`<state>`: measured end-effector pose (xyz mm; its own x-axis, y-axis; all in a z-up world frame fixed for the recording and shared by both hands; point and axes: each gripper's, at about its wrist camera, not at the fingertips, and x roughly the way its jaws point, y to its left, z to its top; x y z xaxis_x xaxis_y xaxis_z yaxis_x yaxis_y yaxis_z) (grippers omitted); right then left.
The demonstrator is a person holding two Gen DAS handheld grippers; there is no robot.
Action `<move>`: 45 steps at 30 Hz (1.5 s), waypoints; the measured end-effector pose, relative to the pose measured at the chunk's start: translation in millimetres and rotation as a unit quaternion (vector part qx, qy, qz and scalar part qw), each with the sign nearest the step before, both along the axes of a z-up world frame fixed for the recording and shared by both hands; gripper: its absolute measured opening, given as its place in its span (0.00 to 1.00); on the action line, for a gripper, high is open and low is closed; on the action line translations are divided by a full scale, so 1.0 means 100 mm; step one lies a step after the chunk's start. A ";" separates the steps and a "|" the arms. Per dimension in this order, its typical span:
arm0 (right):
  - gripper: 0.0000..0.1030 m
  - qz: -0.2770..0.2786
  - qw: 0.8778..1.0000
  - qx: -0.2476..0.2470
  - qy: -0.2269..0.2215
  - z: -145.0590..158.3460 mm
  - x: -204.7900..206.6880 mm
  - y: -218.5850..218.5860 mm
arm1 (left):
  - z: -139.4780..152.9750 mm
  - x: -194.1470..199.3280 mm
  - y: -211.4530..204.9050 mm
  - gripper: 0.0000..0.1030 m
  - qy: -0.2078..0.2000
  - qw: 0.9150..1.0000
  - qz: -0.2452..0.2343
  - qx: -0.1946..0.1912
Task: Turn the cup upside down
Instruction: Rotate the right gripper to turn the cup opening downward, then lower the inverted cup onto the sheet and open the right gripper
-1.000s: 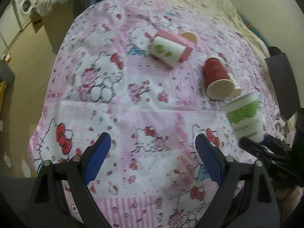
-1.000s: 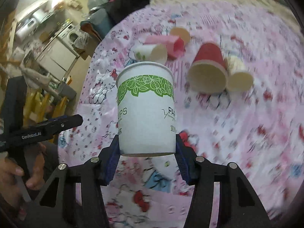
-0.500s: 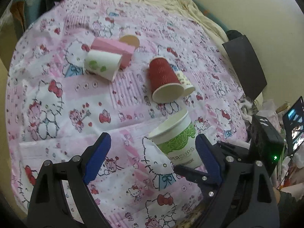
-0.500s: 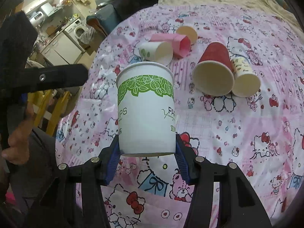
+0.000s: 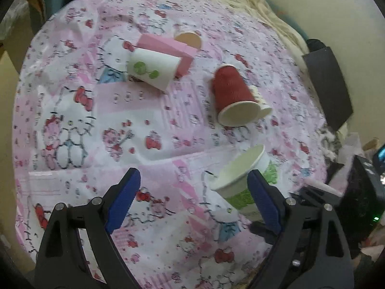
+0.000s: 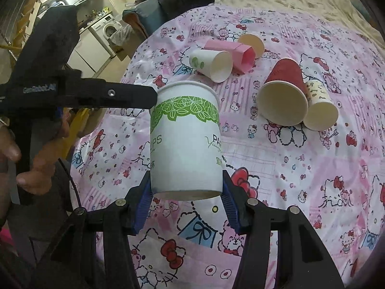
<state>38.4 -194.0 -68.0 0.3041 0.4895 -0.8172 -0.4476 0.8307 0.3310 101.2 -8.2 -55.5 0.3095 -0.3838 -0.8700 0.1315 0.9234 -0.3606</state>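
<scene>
A white paper cup with a green leaf band is held near its base between the blue pads of my right gripper, above the pink Hello Kitty cloth. It points away along the fingers, rim farthest from the camera. In the left wrist view the same cup shows its open mouth, tilted, just behind my right finger pad. My left gripper is open and empty, close to the cup's left side; its finger reaches the cup's rim.
Several cups lie on their sides further back: a red one, a small cream one, a white one with green dots, a tan one. A pink box lies among them. A dark object sits at the right edge.
The left gripper has closed in on the held cup, and its finger now reaches the rim. The cup has tilted, showing its open mouth to the left wrist camera. The right grip is unchanged.
</scene>
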 end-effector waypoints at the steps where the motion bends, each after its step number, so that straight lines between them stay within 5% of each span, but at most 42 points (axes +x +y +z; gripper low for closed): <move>1: 0.54 0.000 1.000 -0.001 -0.002 0.01 0.00 0.00 | -0.02 0.00 0.01 0.86 -0.002 1.000 0.003 0.007; 21: 0.53 -0.010 0.999 0.001 -0.049 0.21 -0.04 -0.07 | -0.26 -0.04 0.00 0.86 0.032 0.999 0.007 0.033; 26: 0.53 -0.020 0.998 -0.008 -0.051 0.24 0.02 -0.11 | 0.00 -0.21 0.27 0.86 -0.012 0.997 0.053 0.050; 29: 0.53 -0.013 0.998 -0.020 -0.056 0.35 0.14 -0.09 | 0.12 -0.32 0.46 0.86 -0.039 0.991 0.089 0.096; 32: 0.53 -0.005 0.998 -0.033 -0.055 0.37 0.31 -0.03 | 0.19 -0.37 0.64 0.86 -0.051 0.985 0.140 0.092; 36: 0.53 -0.005 1.000 -0.030 -0.006 0.15 0.65 0.12 | 0.23 -0.34 0.69 0.86 -0.069 0.979 0.154 0.114; 45: 0.53 0.042 0.987 -0.154 0.020 -0.30 0.97 0.63 | 0.16 -0.30 0.64 0.86 -0.062 0.975 0.153 0.152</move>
